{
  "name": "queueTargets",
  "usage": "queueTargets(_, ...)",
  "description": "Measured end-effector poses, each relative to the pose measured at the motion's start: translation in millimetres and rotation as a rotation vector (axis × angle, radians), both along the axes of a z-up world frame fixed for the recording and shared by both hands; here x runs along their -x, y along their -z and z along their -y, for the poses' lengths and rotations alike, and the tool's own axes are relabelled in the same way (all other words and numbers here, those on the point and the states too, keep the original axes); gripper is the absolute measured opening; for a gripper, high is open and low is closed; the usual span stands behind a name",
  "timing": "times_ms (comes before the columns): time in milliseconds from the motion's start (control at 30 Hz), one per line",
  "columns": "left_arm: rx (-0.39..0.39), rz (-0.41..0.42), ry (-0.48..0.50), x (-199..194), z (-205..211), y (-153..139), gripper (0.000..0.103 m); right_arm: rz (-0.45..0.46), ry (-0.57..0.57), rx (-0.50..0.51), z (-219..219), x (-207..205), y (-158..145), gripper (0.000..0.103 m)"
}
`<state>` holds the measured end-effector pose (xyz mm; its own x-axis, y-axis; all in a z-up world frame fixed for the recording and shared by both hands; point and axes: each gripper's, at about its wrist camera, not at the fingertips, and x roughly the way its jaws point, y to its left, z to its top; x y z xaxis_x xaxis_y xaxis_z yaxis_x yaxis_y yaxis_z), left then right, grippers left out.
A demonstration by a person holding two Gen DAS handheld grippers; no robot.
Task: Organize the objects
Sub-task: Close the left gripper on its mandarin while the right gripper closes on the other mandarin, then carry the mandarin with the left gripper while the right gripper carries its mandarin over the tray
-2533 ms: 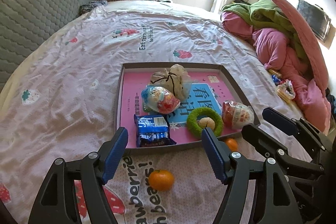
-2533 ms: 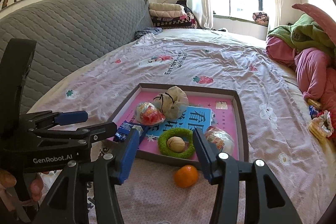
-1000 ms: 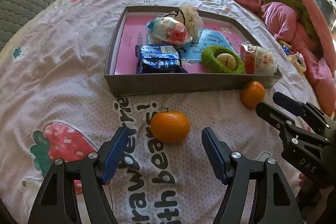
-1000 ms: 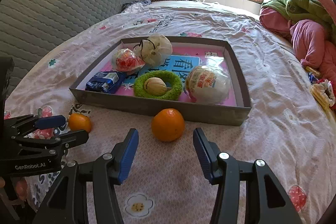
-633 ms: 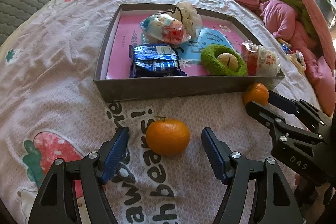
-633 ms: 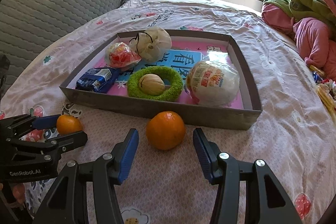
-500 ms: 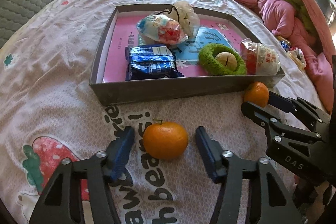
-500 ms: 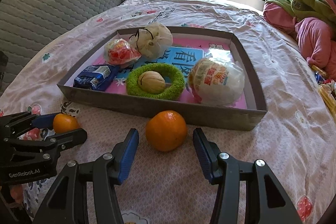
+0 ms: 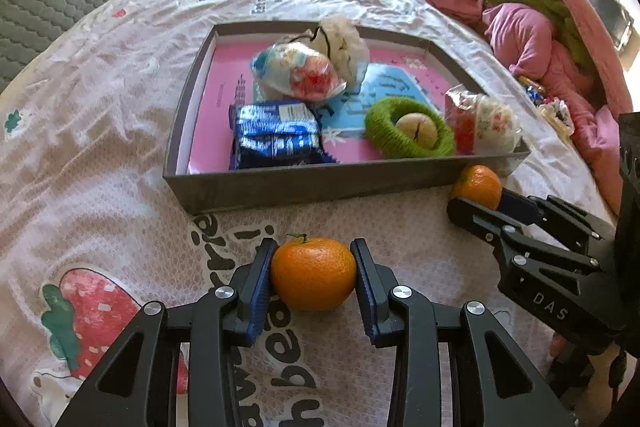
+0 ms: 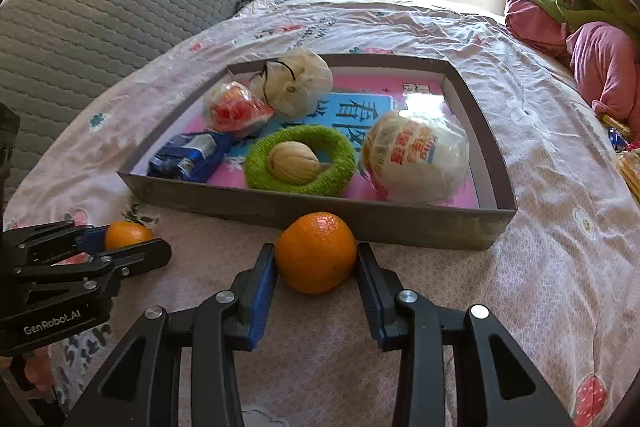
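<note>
We had two tangerines on the bed just near of the grey tray [image 9: 304, 187]: the left tangerine [image 9: 313, 273] sat between the pads of our left claw [image 9: 314, 279], the right tangerine [image 10: 316, 251] in our right claw [image 10: 316, 281], both claws closing with the pads touching the fruit. We judged that squeezing on could bruise the soft peel, or a shallow hold near the tips could let a fruit roll off over the bedsheet [image 9: 100, 75]. Only the right view showed the tray's near wall directly behind its tangerine; only the left view showed the stem.
</note>
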<state>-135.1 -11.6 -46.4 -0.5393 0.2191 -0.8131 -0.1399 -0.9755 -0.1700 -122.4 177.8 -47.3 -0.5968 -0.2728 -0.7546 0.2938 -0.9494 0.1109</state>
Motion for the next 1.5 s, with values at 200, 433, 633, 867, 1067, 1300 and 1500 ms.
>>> queueTargets(200,0.002,-0.044,0.0,-1.1,-0.1,-20.0,0.038,-0.049,-0.02,0.02,7.3,-4.8,-21.0,0.04)
queueTargets(433,-0.001,-0.078,-0.016,2.2,3.1,-36.6,0.038,-0.092,-0.034,0.025,15.0,-6.0,-40.0,0.04)
queueTargets(633,-0.015,-0.098,-0.026,8.3,6.0,-45.9,0.038,-0.109,-0.038,0.028,19.6,-3.3,-47.9,0.04)
queueTargets(867,-0.014,-0.121,-0.028,12.3,8.1,-54.0,0.038,-0.129,-0.041,0.031,23.7,1.9,-57.1,0.04)
queueTargets(1067,-0.014,-0.122,-0.035,20.7,12.0,-55.5,0.038,-0.132,-0.045,0.034,26.3,6.5,-58.2,0.04)
queueTargets(1300,-0.02,-0.121,-0.044,28.3,17.6,-52.7,0.038,-0.132,-0.041,0.033,26.7,13.4,-58.5,0.04)
queueTargets(1500,-0.017,-0.124,-0.047,36.0,18.8,-52.1,0.038,-0.136,-0.028,0.03,25.4,21.5,-58.6,0.04)
